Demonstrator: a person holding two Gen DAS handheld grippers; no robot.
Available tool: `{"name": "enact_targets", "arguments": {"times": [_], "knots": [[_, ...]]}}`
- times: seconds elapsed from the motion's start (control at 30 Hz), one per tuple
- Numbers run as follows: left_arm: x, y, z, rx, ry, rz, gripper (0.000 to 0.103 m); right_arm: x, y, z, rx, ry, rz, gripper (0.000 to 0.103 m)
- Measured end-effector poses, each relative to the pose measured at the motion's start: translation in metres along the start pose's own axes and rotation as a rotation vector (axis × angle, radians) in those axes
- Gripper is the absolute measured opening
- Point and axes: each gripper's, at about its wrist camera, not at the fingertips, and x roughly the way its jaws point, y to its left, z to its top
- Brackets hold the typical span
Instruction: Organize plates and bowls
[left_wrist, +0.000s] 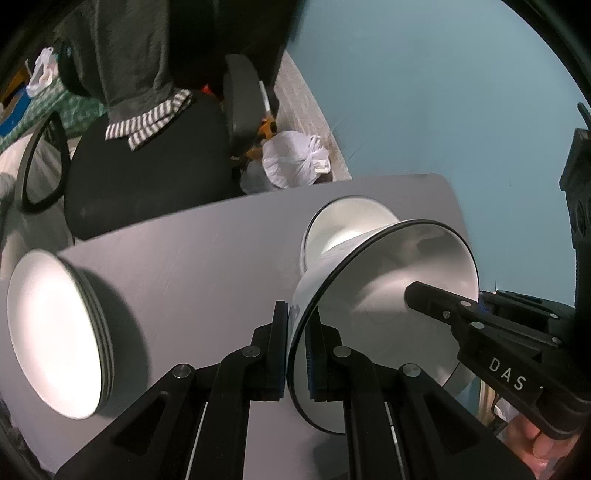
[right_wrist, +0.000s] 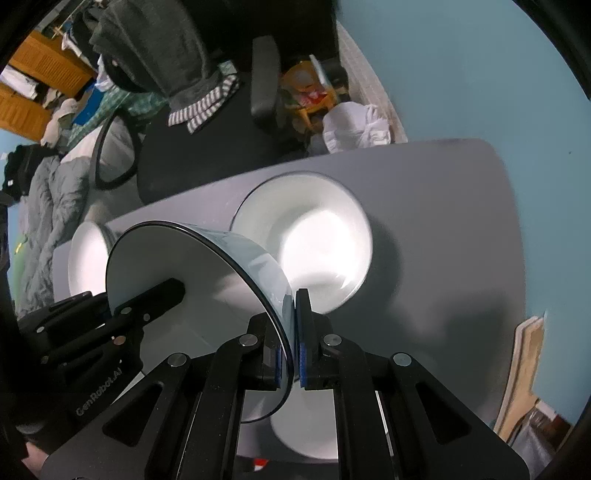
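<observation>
A bowl (left_wrist: 388, 288), white inside with a dark rim and pale blue outside, hangs tilted above the grey table (left_wrist: 184, 258). My left gripper (left_wrist: 297, 343) is shut on its near rim. My right gripper (right_wrist: 293, 332) is shut on the opposite rim of the same bowl (right_wrist: 207, 273). In each wrist view the other gripper's inner finger (left_wrist: 424, 297) (right_wrist: 166, 295) reaches into the bowl. A second white bowl (right_wrist: 317, 240) (left_wrist: 351, 221) rests on the table (right_wrist: 443, 240) below. A stack of white plates (left_wrist: 55, 332) (right_wrist: 86, 258) stands at the table's left end.
Another white dish (right_wrist: 306, 424) lies under my right gripper at the table's near edge. Behind the table stand a black office chair (left_wrist: 147, 177) draped with a grey garment and a white plastic bag (left_wrist: 295, 158). Cardboard (right_wrist: 524, 369) leans at the right on the teal floor.
</observation>
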Motion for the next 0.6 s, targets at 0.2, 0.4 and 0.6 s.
{"name": "enact_targets", "arguments": {"times": [0.2, 0.4, 0.6], "knots": [[0.010, -0.013, 0.019, 0.026, 0.003, 0.017, 0.008, 0.002, -0.011, 0.018, 0.006, 0.007, -0.022, 0.007], [0.023, -0.021, 0.032, 0.030, 0.025, 0.032, 0.008, 0.009, -0.022, 0.029, 0.025, 0.026, -0.022, 0.007], [0.037, -0.024, 0.038, 0.041, 0.052, 0.041, 0.008, 0.019, -0.031, 0.036, 0.037, 0.055, -0.024, 0.007]]}}
